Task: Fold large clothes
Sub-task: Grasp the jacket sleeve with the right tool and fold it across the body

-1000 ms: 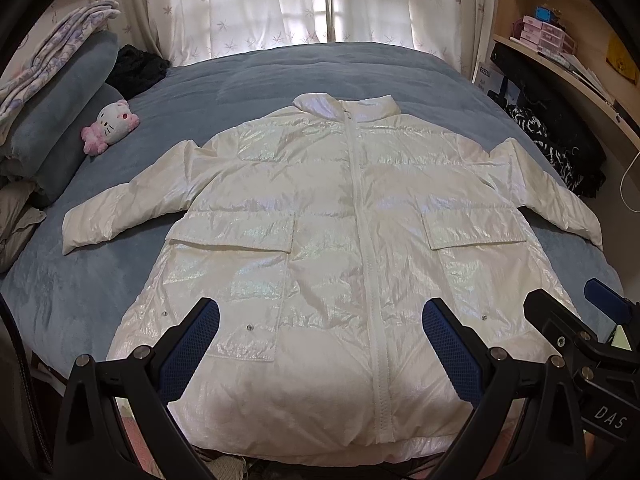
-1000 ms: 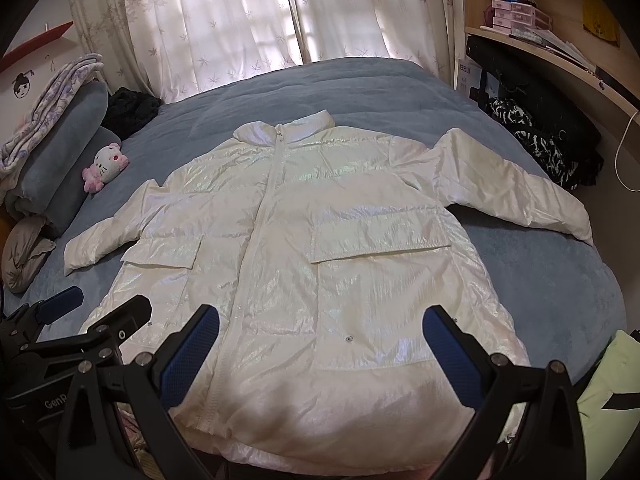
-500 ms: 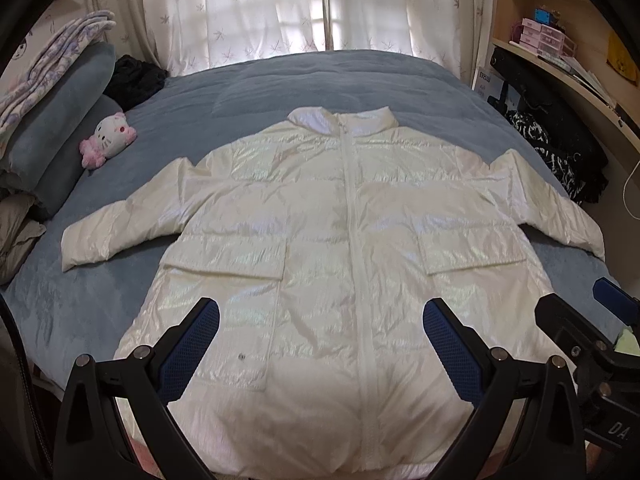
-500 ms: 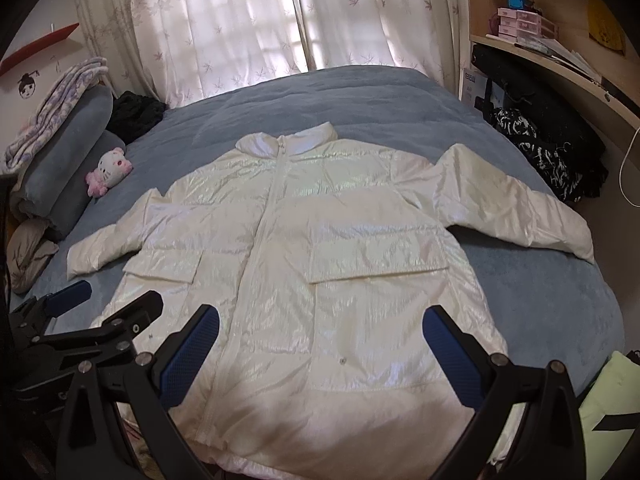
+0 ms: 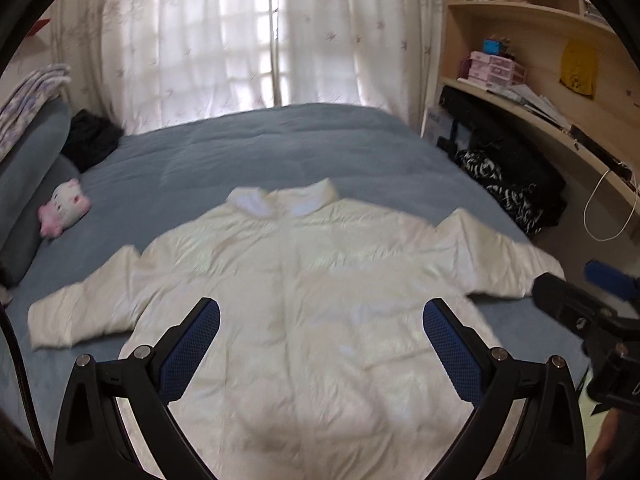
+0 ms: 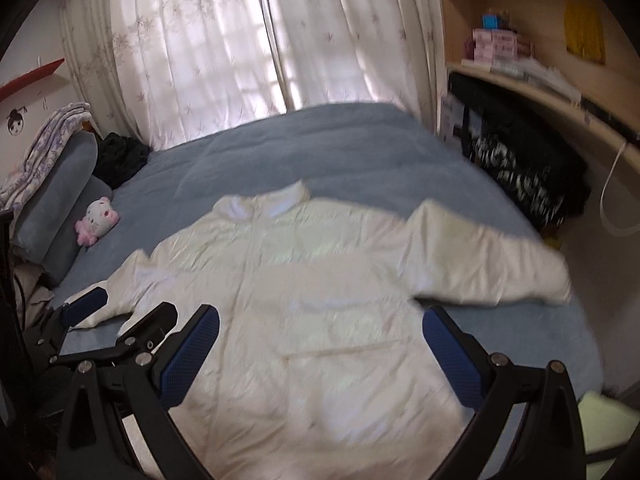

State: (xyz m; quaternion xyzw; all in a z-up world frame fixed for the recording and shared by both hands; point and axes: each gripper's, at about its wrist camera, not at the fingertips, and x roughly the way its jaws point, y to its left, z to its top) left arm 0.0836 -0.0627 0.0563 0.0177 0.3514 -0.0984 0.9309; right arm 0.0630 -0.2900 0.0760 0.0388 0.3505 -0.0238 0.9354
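Jacket (image 5: 320,320): one, flat on bed (image 5: 280,148); two grippers, both agape.

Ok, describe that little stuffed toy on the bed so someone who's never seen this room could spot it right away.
Start at the blue-grey bed under the curtained window, where a white puffer jacket lies spread out. Look past the jacket's sleeve to the side with the grey pillows. The plush toy rests against them: small, white-headed with pink parts, the only pink thing on the bed.
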